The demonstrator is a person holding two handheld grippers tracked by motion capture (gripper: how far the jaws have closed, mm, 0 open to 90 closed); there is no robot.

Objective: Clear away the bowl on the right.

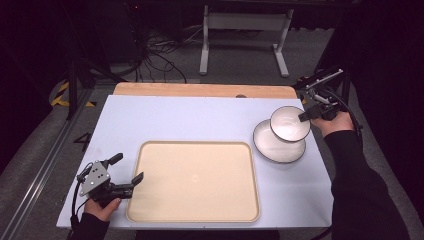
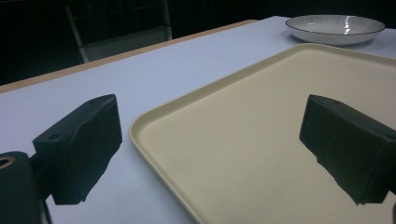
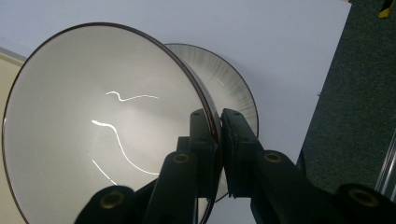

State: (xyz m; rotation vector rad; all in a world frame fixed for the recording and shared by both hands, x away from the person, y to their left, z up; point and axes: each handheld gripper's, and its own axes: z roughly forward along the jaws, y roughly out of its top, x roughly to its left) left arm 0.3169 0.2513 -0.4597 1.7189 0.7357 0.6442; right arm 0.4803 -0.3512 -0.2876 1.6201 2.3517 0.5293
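Note:
A white bowl (image 1: 289,123) with a dark rim hangs above a shallow white plate (image 1: 278,145) at the table's right side. My right gripper (image 1: 304,116) is shut on the bowl's right rim. In the right gripper view the two black jaws pinch the rim of the bowl (image 3: 102,126), with the plate (image 3: 233,88) lying beneath it on the white tabletop. My left gripper (image 1: 126,168) rests at the front left corner, open and holding nothing, beside the left edge of a large beige tray (image 1: 195,215). Its jaws straddle the corner of the tray (image 2: 261,140), and the plate (image 2: 334,29) sits far off.
The white tabletop (image 1: 175,120) has a wooden strip (image 1: 200,90) along its far edge. Beyond it, on the dark floor, stand a white frame (image 1: 245,30) and loose cables (image 1: 155,55). A metal rail (image 1: 35,165) runs along the left.

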